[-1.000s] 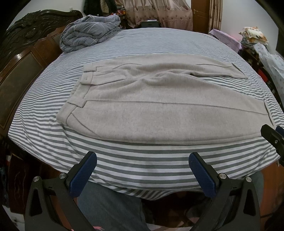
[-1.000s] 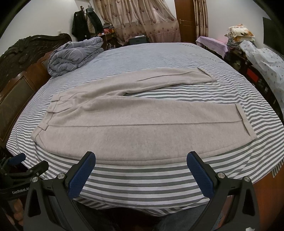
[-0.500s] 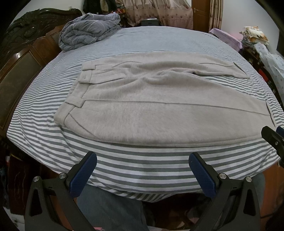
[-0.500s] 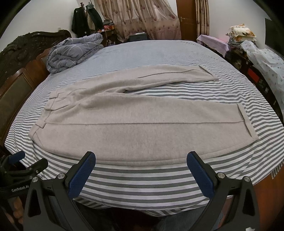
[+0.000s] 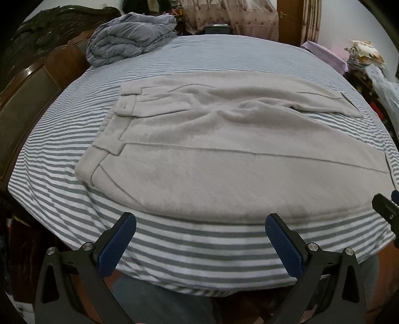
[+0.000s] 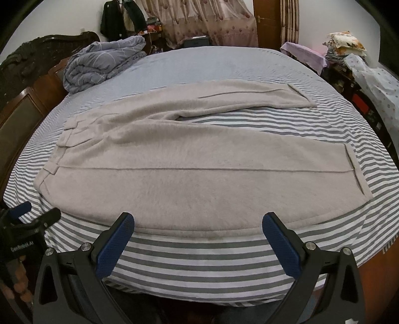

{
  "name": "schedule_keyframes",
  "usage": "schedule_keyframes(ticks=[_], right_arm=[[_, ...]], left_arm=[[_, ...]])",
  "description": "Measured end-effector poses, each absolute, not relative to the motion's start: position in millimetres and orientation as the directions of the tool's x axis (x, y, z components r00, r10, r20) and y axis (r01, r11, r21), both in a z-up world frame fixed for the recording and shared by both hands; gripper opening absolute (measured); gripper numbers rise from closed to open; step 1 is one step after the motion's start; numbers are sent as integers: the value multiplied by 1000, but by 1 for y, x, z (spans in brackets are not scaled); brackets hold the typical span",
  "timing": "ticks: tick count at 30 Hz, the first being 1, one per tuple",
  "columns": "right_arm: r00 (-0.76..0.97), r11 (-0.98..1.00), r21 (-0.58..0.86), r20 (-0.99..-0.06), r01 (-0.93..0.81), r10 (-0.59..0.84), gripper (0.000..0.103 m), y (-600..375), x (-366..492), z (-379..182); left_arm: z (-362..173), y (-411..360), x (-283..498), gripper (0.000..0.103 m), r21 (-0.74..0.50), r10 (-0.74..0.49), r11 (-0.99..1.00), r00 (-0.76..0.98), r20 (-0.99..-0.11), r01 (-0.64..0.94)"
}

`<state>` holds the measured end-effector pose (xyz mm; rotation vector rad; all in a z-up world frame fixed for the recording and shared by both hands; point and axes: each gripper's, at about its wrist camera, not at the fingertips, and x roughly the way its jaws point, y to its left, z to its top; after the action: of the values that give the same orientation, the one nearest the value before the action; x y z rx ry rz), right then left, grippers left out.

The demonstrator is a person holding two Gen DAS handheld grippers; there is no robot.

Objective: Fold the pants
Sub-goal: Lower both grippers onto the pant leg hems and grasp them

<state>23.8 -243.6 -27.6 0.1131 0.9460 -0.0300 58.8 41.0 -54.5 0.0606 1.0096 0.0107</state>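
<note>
Light grey fleece pants [image 5: 212, 159] lie flat on the striped bed [image 5: 199, 244], waistband to the left, both legs running right and spread apart in a narrow V. They also show in the right wrist view [image 6: 174, 169]. My left gripper [image 5: 199, 239] is open and empty, hovering at the bed's near edge just short of the near leg's lower hem line. My right gripper [image 6: 197, 236] is open and empty, likewise just short of the near leg. The right gripper's tip shows at the left view's right edge [image 5: 386, 209]; the left gripper shows at the right view's lower left [image 6: 27, 224].
A folded blue-grey quilt [image 5: 129, 37] lies at the far left corner of the bed by the dark wooden headboard [image 5: 30, 82]. Curtains [image 6: 207, 22] and a door stand behind. Piled bedding and clutter [image 6: 354, 64] sit off the bed's right side.
Both grippers have moved forward toward the bed; the pants look larger and closer. Both stay open. The pants have not moved.
</note>
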Motion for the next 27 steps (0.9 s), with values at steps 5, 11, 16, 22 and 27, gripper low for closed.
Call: schedule_keyframes(ticks=[5, 11, 16, 22, 27], right_arm=[[561, 992, 100, -827, 78, 39, 102, -240, 41, -37], [550, 989, 127, -832, 73, 67, 102, -235, 62, -46], [540, 993, 102, -840, 64, 51, 102, -228, 84, -51], [522, 992, 109, -851, 70, 56, 102, -225, 108, -58], [514, 991, 115, -856, 63, 66, 102, -219, 127, -64]], left_arm=[[-57, 54, 79, 102, 73, 56, 997, 540, -840, 10], [-56, 76, 107, 102, 72, 62, 997, 556, -829, -4], [-49, 109, 139, 102, 25, 32, 999, 585, -810, -20], [-34, 171, 194, 102, -57, 9, 995, 620, -785, -86], [-29, 229, 245, 90, -185, -57, 973, 629, -775, -141]])
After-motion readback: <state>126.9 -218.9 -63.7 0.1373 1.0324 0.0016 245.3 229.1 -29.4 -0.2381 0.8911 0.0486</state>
